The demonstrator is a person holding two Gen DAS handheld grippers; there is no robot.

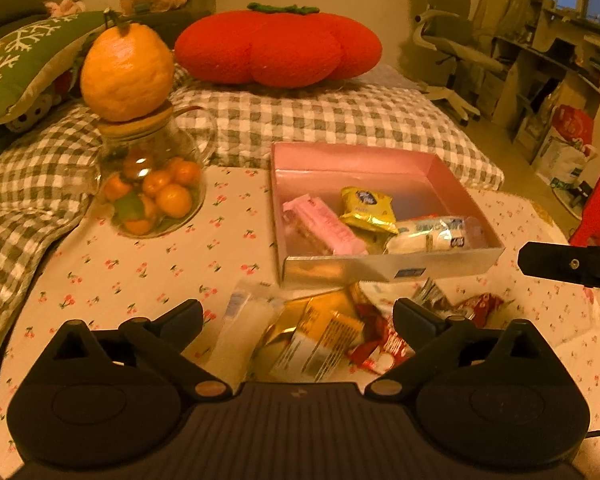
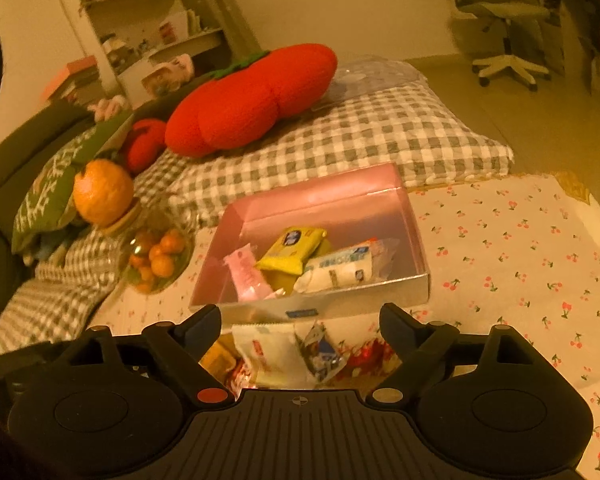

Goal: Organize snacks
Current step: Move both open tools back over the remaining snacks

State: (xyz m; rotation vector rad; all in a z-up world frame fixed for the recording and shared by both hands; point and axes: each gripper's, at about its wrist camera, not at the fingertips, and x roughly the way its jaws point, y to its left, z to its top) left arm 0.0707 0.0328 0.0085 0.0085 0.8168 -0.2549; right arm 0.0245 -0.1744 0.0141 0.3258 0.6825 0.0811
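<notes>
A pink open box stands on the cherry-print tablecloth. Inside it lie a pink snack bar, a yellow packet and a white packet. In front of the box is a loose pile with a gold packet, a white one and a red one. My left gripper hovers open over this pile, holding nothing. My right gripper is open and empty too, above a white packet and a blue-and-white wrapper, just short of the box.
A glass jar of small oranges with a big orange fruit on its lid stands left of the box. Behind the table lie a checkered blanket and a red tomato cushion. An office chair stands at the back right.
</notes>
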